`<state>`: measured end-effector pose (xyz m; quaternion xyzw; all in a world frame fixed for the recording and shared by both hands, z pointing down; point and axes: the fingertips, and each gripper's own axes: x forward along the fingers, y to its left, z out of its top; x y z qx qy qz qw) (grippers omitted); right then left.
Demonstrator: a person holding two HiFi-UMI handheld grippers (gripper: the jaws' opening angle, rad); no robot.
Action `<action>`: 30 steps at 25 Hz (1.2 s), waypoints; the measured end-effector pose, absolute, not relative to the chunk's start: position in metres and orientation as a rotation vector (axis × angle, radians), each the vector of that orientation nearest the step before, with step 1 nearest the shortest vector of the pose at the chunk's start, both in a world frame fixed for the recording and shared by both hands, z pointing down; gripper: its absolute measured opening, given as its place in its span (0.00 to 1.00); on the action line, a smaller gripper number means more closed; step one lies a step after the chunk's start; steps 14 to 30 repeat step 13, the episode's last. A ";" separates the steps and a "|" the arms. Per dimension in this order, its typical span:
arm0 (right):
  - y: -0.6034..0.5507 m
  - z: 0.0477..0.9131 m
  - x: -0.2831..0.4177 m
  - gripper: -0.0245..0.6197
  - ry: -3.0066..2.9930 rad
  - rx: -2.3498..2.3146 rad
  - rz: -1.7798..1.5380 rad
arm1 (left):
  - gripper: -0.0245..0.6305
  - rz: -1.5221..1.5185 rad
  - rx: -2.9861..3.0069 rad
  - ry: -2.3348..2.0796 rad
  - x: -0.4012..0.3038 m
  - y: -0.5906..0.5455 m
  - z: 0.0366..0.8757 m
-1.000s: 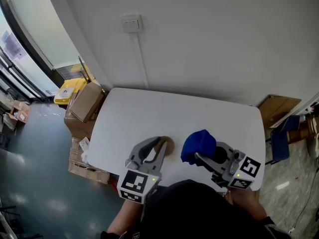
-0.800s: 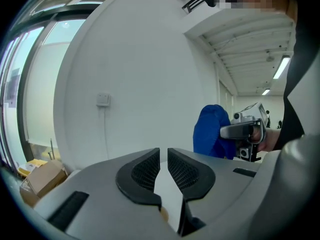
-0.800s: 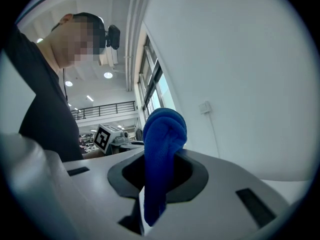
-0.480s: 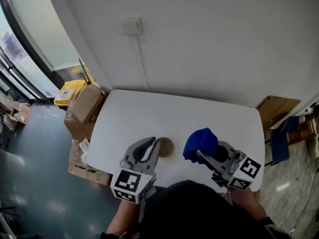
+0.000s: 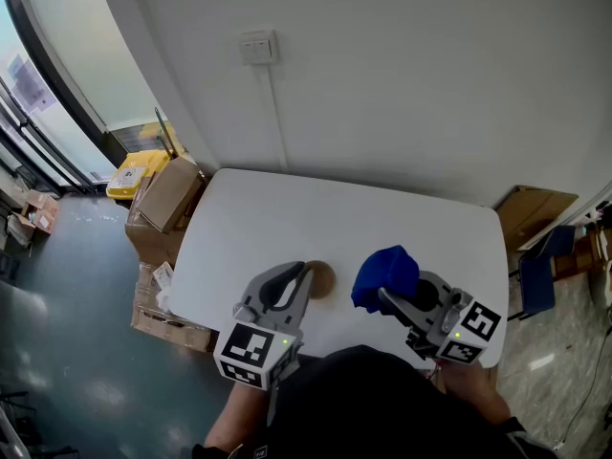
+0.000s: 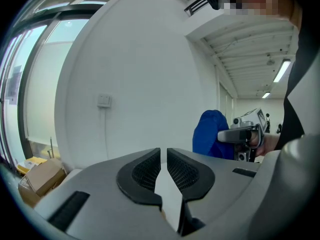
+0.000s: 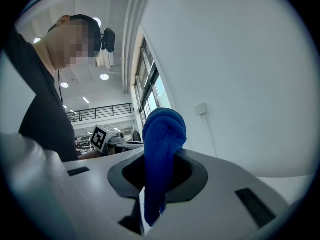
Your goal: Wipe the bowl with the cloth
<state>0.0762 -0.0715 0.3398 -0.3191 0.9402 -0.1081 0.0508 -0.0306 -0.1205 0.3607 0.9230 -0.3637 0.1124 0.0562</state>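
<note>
The only print I can make out is the black-and-white square pattern on each marker cube (image 5: 251, 354). It carries no words.

My left gripper (image 5: 298, 272) has just been closing, and its jaws now stand almost together with a thin slit left between the ribbed pads (image 6: 147, 171). Only white shows through that slit, and I see no object pinched there. From the head view its tips sit right at the left edge of the small brown bowl (image 5: 323, 277), which they partly cover. I cannot tell whether a tip touches the rim.

My right gripper (image 5: 382, 297) is clamped on the blue cloth (image 5: 385, 273). The fabric is squeezed between the jaws, bulges up in a rounded bunch above them, and a tail hangs down behind the pads. Cloth and bowl are near each other but apart.

The bowl stands on a white table (image 5: 287, 218) pushed against a plain white wall (image 5: 402, 94), which carries a light switch (image 5: 256, 46) with a cable running down from it. To the table's left are stacked cardboard boxes (image 5: 167, 197) and a yellow container (image 5: 132, 173) on a dark, glossy floor (image 5: 67, 295), beside a tall window (image 5: 29, 94). A flattened piece of cardboard (image 5: 531, 208) leans at the table's right corner.
</note>
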 end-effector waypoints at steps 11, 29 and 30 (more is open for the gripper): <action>-0.069 0.342 0.072 0.13 2.869 -0.953 -0.351 | 0.11 0.351 2.801 -1.084 -0.027 -0.118 0.361; -0.070 0.343 0.072 0.13 2.871 -0.953 -0.354 | 0.11 0.351 2.803 -1.083 -0.027 -0.118 0.362; -0.070 0.343 0.072 0.13 2.871 -0.953 -0.354 | 0.11 0.351 2.803 -1.083 -0.027 -0.118 0.362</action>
